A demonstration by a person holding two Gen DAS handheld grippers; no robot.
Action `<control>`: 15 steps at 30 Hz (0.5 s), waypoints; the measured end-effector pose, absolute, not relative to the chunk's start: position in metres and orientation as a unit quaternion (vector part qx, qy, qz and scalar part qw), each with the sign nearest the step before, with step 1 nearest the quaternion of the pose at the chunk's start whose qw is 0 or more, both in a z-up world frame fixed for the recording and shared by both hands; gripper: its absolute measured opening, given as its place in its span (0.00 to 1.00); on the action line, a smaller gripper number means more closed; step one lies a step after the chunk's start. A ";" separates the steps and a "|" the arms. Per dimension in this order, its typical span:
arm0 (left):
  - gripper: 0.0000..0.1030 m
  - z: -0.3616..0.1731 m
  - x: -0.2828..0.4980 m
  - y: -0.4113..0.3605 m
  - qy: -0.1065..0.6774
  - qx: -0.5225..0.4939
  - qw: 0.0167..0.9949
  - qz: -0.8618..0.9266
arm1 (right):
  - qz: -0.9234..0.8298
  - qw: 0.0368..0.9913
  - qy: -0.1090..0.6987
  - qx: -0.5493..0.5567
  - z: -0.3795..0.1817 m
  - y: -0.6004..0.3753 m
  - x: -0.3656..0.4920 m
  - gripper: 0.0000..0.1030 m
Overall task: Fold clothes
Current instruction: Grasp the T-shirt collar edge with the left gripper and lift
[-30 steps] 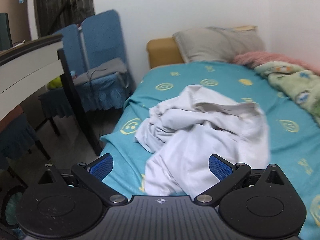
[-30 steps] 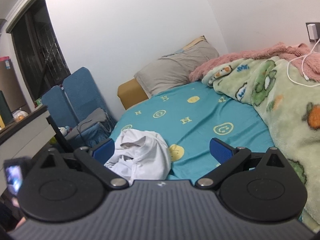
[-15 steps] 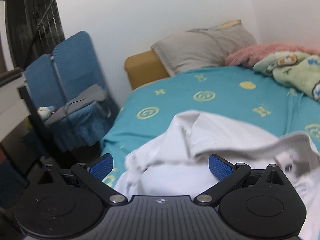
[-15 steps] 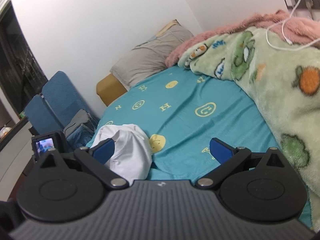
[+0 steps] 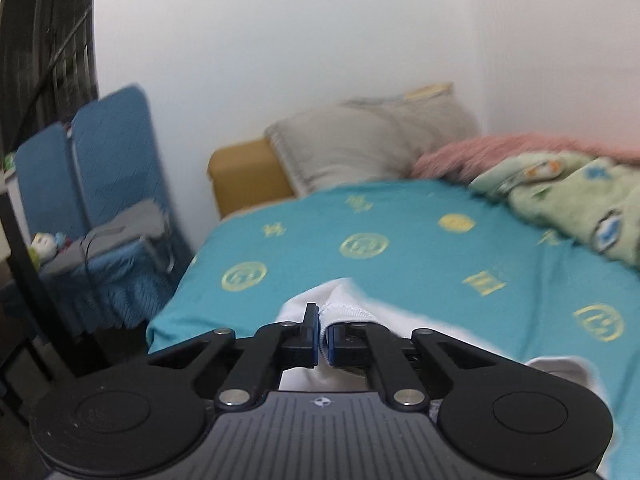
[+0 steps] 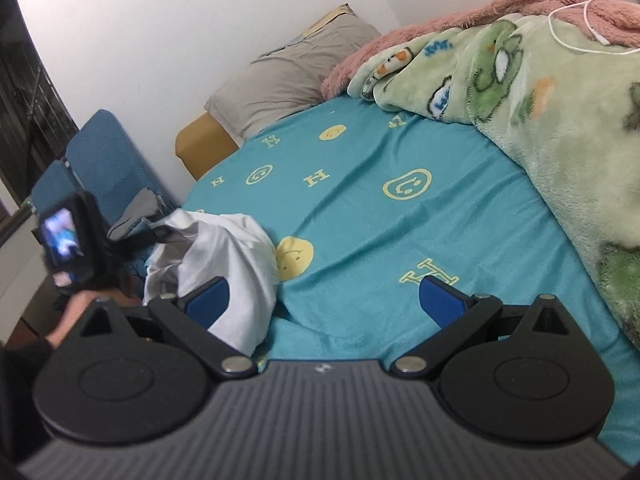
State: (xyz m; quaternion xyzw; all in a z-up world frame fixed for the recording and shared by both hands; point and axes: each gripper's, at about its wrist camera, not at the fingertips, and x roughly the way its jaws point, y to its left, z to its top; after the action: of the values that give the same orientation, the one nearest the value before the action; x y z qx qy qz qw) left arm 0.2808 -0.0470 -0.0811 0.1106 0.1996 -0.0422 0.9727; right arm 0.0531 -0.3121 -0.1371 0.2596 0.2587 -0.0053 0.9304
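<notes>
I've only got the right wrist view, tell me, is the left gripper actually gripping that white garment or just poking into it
Observer: Gripping. The left wrist view shows the left gripper with its fingers shut on a fold of the white garment.
Operator: Which part of it is pinched?
Observer: A ribbed edge, which sticks up just past the fingertips. I cannot tell whether it is a collar, cuff or hem.

A crumpled white garment [image 6: 224, 256] lies heaped near the bed's [image 6: 360, 208] left edge, one ribbed hem lifted.
</notes>
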 end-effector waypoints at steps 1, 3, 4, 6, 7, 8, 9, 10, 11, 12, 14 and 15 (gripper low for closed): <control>0.04 -0.071 0.268 -0.051 0.192 0.113 0.974 -0.052 | -0.005 0.931 0.258 0.258 -0.137 -0.311 0.054 1.00; 0.03 -0.052 0.238 -0.059 0.176 0.119 0.975 -0.072 | -0.004 0.933 0.255 0.255 -0.138 -0.309 0.056 1.00; 0.03 -0.042 0.221 -0.062 0.169 0.123 0.975 -0.081 | -0.001 0.934 0.253 0.253 -0.137 -0.307 0.056 1.00; 0.03 -0.025 0.185 -0.071 0.154 0.134 0.974 -0.097 | 0.006 0.936 0.248 0.249 -0.135 -0.303 0.055 1.00; 0.03 -0.018 0.166 -0.074 0.147 0.139 0.974 -0.104 | 0.011 0.938 0.244 0.245 -0.133 -0.301 0.053 1.00; 0.03 -0.012 0.147 -0.076 0.139 0.143 0.974 -0.110 | 0.018 0.941 0.239 0.239 -0.132 -0.297 0.051 1.00; 0.03 -0.008 0.128 -0.079 0.130 0.145 0.974 -0.114 | 0.024 0.945 0.234 0.229 -0.130 -0.294 0.047 1.00; 0.03 -0.006 0.112 -0.079 0.123 0.142 0.975 -0.117 | 0.029 0.949 0.231 0.215 -0.129 -0.290 0.044 1.00; 0.03 -0.006 0.099 -0.078 0.118 0.134 0.977 -0.121 | 0.034 0.951 0.231 0.205 -0.129 -0.288 0.041 1.00; 0.03 -0.007 0.089 -0.077 0.119 0.123 0.978 -0.124 | 0.039 0.952 0.231 0.196 -0.128 -0.286 0.038 1.00; 0.03 -0.010 0.078 -0.072 0.122 0.104 0.978 -0.130 | 0.046 0.951 0.235 0.197 -0.126 -0.282 0.034 1.00; 0.03 -0.011 0.076 -0.069 0.125 0.096 0.978 -0.133 | 0.049 0.949 0.238 0.200 -0.125 -0.280 0.033 1.00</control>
State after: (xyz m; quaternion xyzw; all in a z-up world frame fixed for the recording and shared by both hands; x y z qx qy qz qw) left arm 0.0762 -0.0689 -0.0107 0.0962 0.1250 -0.1330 0.9785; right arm 0.0328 -0.2802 -0.1249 0.1998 0.2378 0.0488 0.9493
